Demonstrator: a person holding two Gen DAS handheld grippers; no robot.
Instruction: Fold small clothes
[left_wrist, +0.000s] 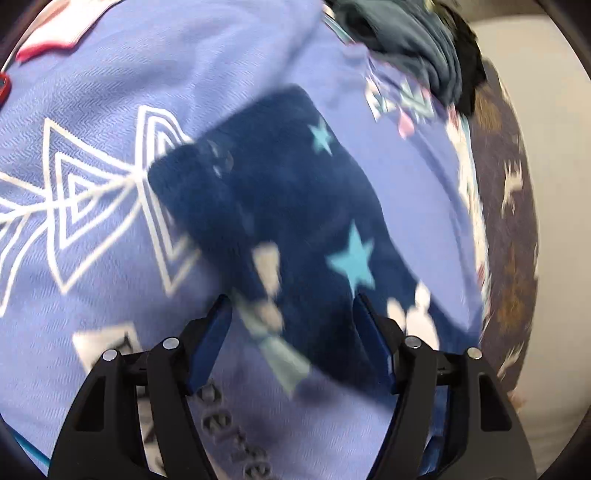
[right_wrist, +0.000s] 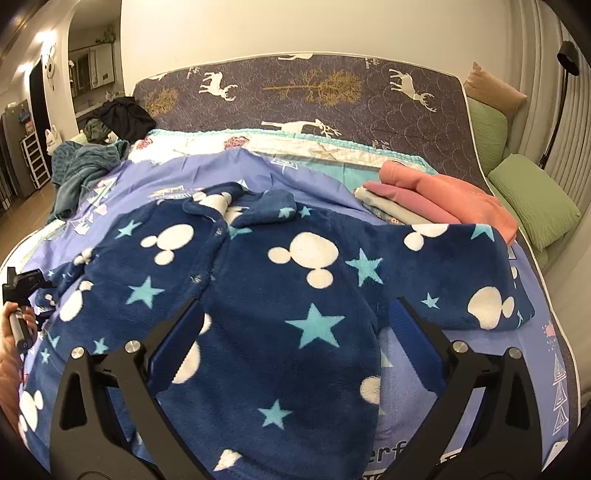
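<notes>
A navy fleece child's jacket (right_wrist: 280, 280) with white mouse heads and teal stars lies front up, spread flat on a lilac sheet (right_wrist: 317, 181). My right gripper (right_wrist: 295, 314) is open just above its lower body, fingers apart over the fabric. One sleeve (right_wrist: 480, 280) stretches right. In the left wrist view the other sleeve (left_wrist: 280, 221) lies on the sheet (left_wrist: 92, 240). My left gripper (left_wrist: 291, 306) is open, jaws either side of the sleeve. The left gripper also shows at the left edge of the right wrist view (right_wrist: 22, 291).
A stack of folded pink and grey clothes (right_wrist: 436, 203) lies at the right. A heap of unfolded teal and dark clothes (right_wrist: 85, 166) sits at the far left. Green pillows (right_wrist: 532, 199) lie off the bed's right edge. The deer-print mattress (right_wrist: 332, 96) extends behind.
</notes>
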